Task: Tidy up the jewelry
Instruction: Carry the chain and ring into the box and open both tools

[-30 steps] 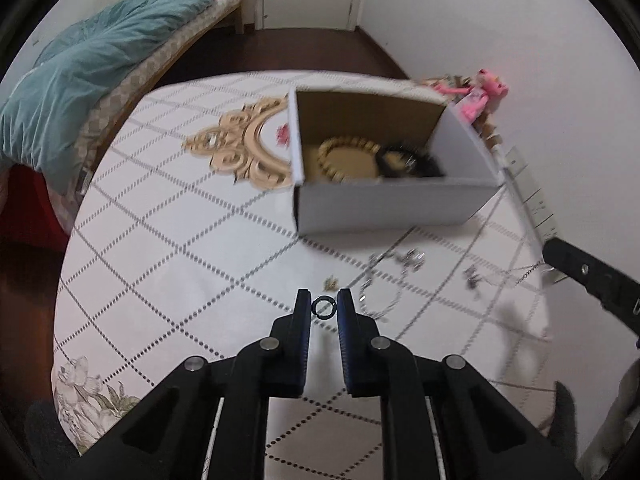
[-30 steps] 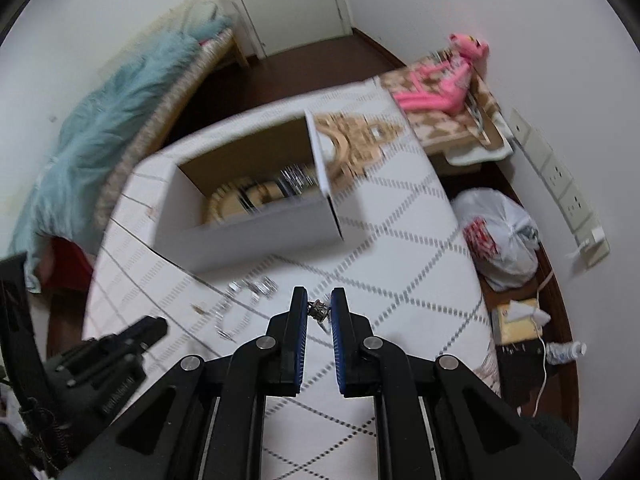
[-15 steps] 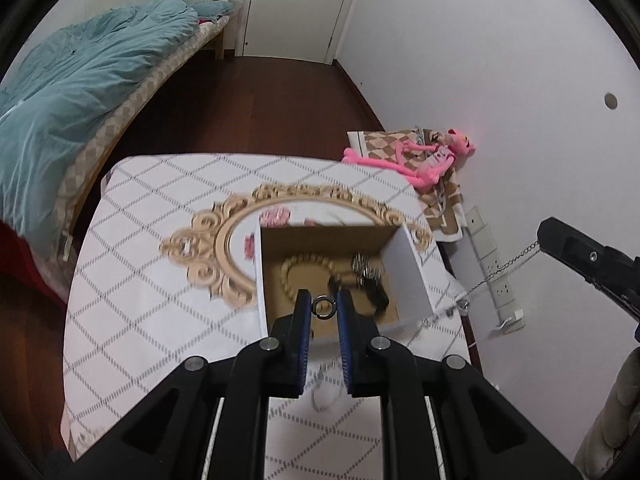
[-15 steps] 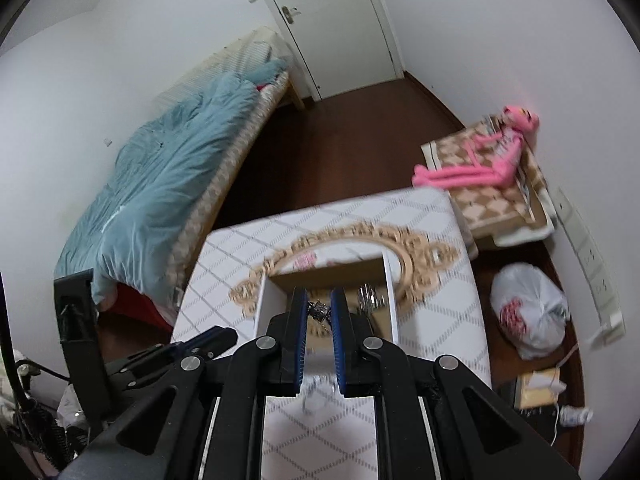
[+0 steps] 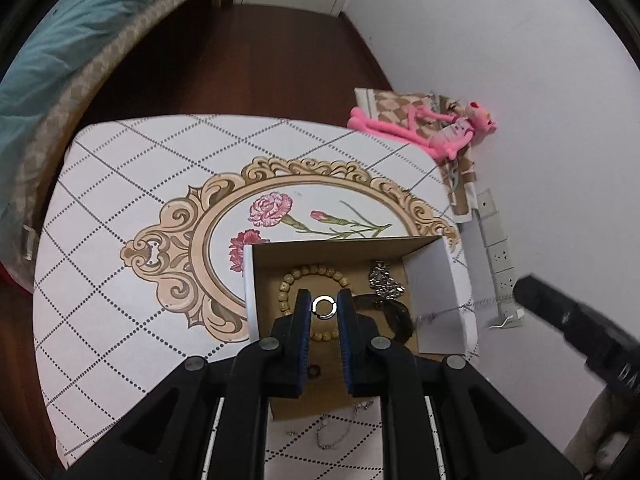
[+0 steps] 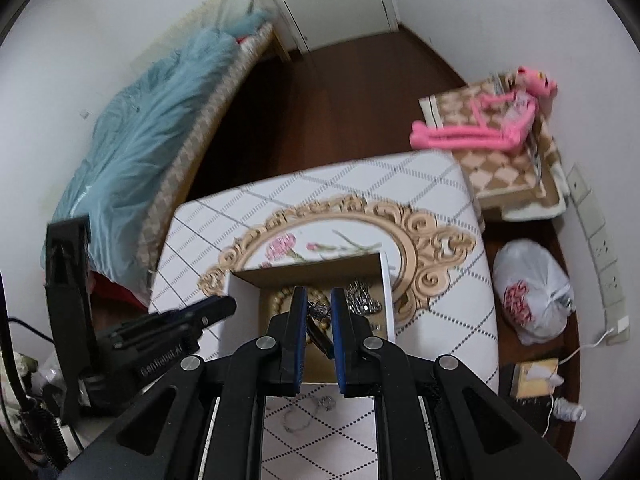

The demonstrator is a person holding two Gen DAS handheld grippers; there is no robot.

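Observation:
My left gripper is shut on a small silver ring and holds it above the open white cardboard box. In the box lie a wooden bead bracelet, a silver chain piece and a dark bracelet. My right gripper is shut on a small silver chain piece, also above the box. Its chain shows in the left wrist view, hanging over the box's right side. Loose silver chains lie on the table in front of the box.
The table has a white diamond-patterned cloth with a gold oval flower motif. A bed with a teal duvet stands to the left. A pink plush toy lies on a stand at the right. A white bag sits on the floor.
Both grippers have risen from the table with their jewelry and moved forward over the open box. The right gripper's chain now hangs over the box.

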